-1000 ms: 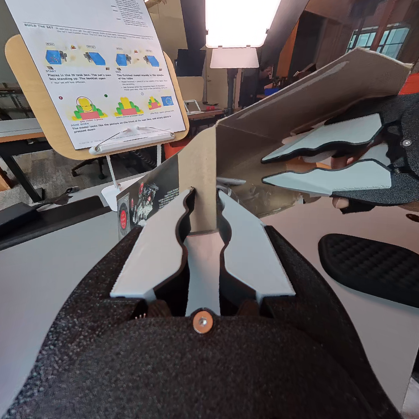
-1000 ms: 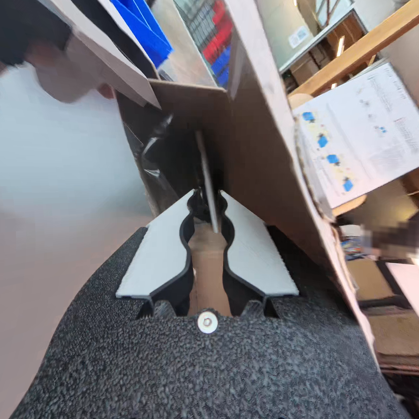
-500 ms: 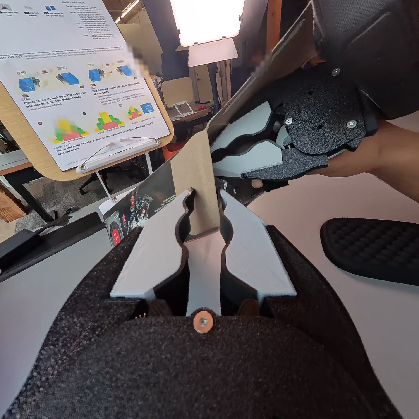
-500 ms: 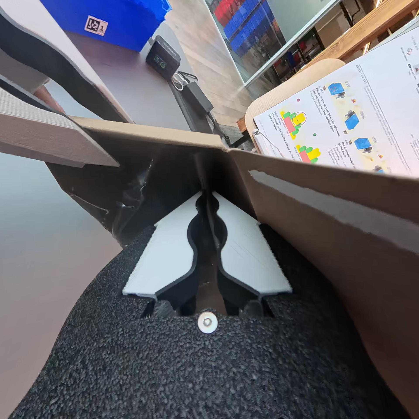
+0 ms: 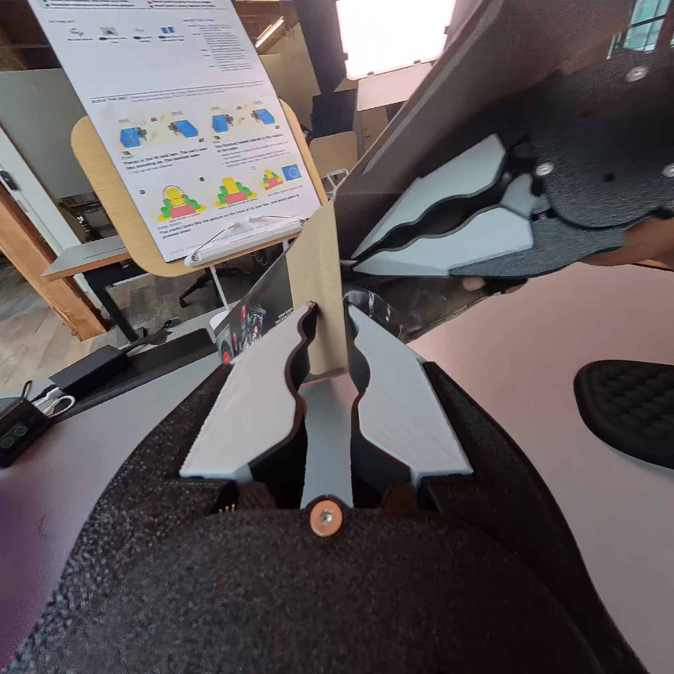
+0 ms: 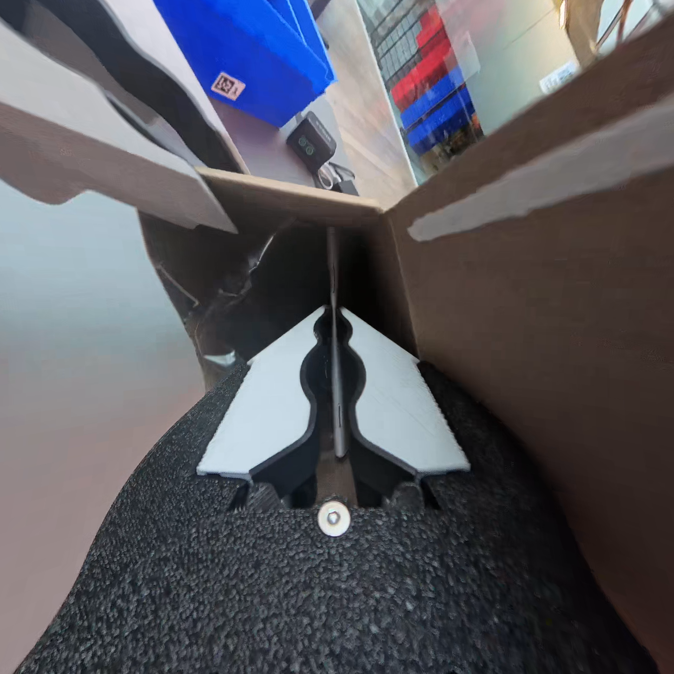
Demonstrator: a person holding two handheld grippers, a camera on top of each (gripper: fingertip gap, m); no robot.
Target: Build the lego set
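Cardboard set box held above a pale grey bench: left tongs pinch its flap, right tongs grip a thin booklet inside. Behind stand an instruction sheet, blue bin and wooden beams.

Bright light panel overhead at the back. Windows at top right. Wooden post and grey floor on the left. Dark desk behind the wooden easel. Glass wall beyond the desk edge.
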